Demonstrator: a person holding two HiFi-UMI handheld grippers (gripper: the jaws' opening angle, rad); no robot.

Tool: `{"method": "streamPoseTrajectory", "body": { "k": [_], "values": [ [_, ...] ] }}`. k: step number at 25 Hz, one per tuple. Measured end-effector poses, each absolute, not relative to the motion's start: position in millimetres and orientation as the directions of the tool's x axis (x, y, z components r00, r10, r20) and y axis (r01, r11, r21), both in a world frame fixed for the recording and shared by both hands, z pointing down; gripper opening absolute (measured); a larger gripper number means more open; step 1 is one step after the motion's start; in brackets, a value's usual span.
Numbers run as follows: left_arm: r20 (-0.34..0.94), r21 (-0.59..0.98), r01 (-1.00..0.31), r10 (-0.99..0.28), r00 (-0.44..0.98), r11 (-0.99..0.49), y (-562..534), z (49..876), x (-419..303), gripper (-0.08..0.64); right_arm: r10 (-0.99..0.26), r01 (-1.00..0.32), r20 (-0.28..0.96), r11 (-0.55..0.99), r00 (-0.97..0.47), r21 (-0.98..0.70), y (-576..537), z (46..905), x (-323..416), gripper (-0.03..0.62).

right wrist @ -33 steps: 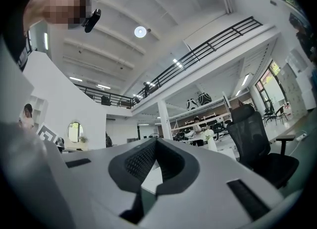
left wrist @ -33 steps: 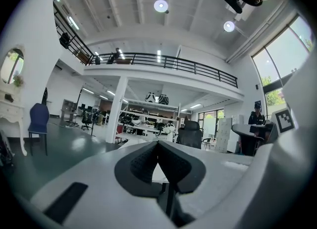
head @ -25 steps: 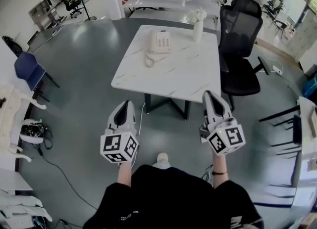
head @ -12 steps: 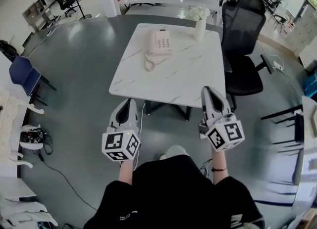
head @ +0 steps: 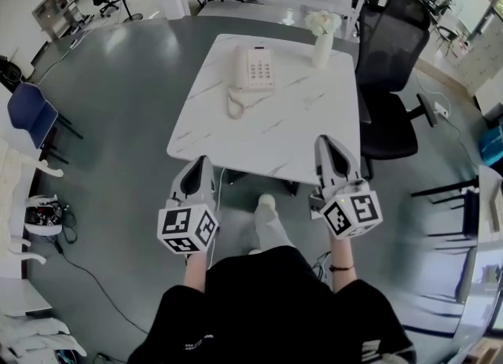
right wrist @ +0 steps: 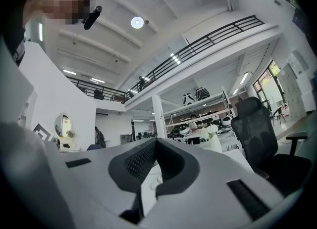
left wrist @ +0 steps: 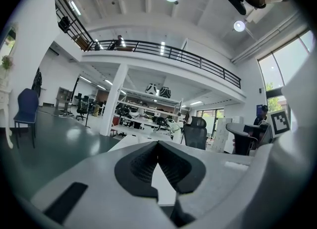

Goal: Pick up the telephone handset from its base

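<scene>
Handset [head: 242, 67] rests on its base [head: 262, 68] atop the white table [head: 271, 136].

The telephone [head: 255, 68] sits on the tabletop [head: 267, 146] near its far edge, left of centre; a vase [head: 321, 48] stands at the far right corner, an office chair [head: 389, 56] beyond the right edge.

Two white grippers show: the left gripper [head: 199, 164] and the right gripper [head: 328, 144]. Ahead of them are one white marble-topped table [head: 271, 130], one pale push-button telephone [head: 255, 68], one white flower vase [head: 321, 42] and one black mesh office chair [head: 391, 52]. Left of the left gripper is one blue chair [head: 30, 115].
</scene>
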State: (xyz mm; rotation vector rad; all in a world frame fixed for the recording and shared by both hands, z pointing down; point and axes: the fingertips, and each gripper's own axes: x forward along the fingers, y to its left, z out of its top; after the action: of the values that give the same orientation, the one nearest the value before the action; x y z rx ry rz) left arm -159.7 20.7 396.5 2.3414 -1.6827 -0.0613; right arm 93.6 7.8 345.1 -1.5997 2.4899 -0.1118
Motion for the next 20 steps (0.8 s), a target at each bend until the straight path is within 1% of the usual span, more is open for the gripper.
{"method": "streamPoseTrajectory", "body": {
  "k": [11,20],
  "values": [
    [0.149,0.235,-0.932,-0.937,0.316,-0.277,-74,399,-156,-0.002,-0.886,-0.867,-0.117,0.462,-0.448,-0.185,-100,345,87,-0.009],
    [0.184,0.249,-0.933,-0.933,0.31,-0.261,-150,405,-145,-0.002,-0.883,-0.859,-0.11,0.47,-0.457,-0.204,-180,350,101,-0.009]
  ]
}}
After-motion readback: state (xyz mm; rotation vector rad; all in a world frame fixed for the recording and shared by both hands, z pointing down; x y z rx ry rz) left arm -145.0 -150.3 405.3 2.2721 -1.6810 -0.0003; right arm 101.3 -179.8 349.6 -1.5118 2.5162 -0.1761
